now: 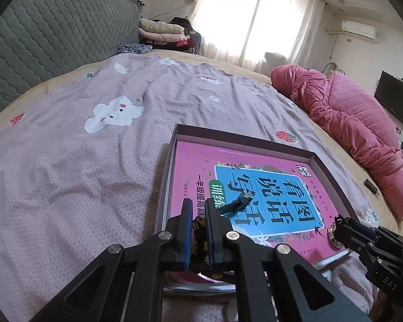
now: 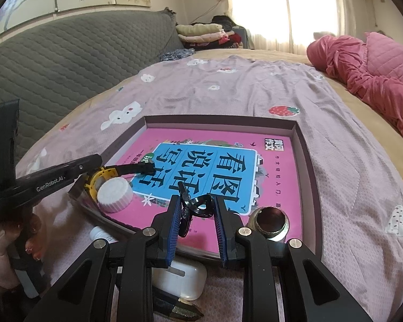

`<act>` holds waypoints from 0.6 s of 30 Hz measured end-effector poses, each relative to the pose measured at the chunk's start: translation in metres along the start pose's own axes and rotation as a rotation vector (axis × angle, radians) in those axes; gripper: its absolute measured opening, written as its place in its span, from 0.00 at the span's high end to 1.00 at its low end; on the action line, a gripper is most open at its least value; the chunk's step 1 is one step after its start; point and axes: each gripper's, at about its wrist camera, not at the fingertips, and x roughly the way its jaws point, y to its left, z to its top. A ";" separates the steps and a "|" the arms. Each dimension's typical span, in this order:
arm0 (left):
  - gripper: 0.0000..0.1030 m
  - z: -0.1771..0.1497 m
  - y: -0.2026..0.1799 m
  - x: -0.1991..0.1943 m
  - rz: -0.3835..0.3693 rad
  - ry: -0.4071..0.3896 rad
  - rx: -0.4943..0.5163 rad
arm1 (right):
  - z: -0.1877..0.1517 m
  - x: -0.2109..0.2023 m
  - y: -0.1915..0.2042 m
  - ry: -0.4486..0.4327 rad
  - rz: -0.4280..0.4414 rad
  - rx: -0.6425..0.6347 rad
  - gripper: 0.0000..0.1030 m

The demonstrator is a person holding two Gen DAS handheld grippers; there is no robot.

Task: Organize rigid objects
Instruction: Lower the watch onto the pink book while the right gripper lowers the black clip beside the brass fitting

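A: What is the left claw (image 1: 198,212) doing?

B: Its jaws are closed on a yellow and black toy (image 2: 104,178), at the near left edge of the tray. A dark arm of the toy (image 1: 235,205) sticks out over the blue panel of the book.

A: And the right claw (image 2: 197,209)?

B: Narrow, its blue pads (image 2: 174,214) pinching a shiny black clip (image 2: 198,206) just above the book's near edge.

A: Where does all this sit?

B: In a shallow cardboard tray (image 2: 299,139) on the bed, with a pink book (image 2: 276,174) lying flat inside it. A white ribbed cap (image 2: 115,194) rests on the book just beside the toy, and a round metal piece (image 2: 271,221) stands at the book's near right corner.

A: Anything outside the tray?

B: A white earbud case (image 2: 182,281) and a small white bottle (image 2: 102,234) lie on the purple printed sheet (image 1: 94,161) near the tray's front wall. A pink quilt (image 1: 362,123) is heaped well apart at the far right, and a grey headboard (image 1: 53,35) stands behind.
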 end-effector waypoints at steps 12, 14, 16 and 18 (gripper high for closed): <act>0.91 0.000 0.000 0.000 -0.007 0.007 -0.008 | -0.003 0.020 0.003 0.059 -0.001 -0.022 0.76; 0.91 -0.001 0.000 0.001 -0.009 0.011 -0.010 | -0.003 0.024 0.002 0.082 0.004 -0.020 0.76; 0.91 -0.001 0.000 0.000 -0.009 0.011 -0.010 | -0.004 0.027 0.002 0.096 -0.007 -0.025 0.76; 0.91 -0.001 -0.001 0.000 -0.010 0.011 -0.009 | -0.005 0.031 0.001 0.116 -0.003 -0.028 0.76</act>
